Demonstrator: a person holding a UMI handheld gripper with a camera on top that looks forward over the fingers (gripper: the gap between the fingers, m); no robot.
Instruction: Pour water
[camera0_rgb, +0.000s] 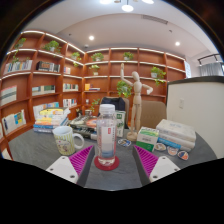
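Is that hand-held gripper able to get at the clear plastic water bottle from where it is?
Probably yes. The clear plastic water bottle stands upright just ahead of the open gripper, roughly centred between its pink-padded fingers, with nothing between them.

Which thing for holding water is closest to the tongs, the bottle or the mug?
The clear bottle. It stands right between the open tongs, while the white mug sits further off, beside the left tong.

My single wide-angle camera rides on my hand-held gripper (111, 160), low and close over the worktop (110, 178), facing forward along its two fingers (82, 158) at lower centre toward bookshelves (40, 80) curving across the frame's upper half.
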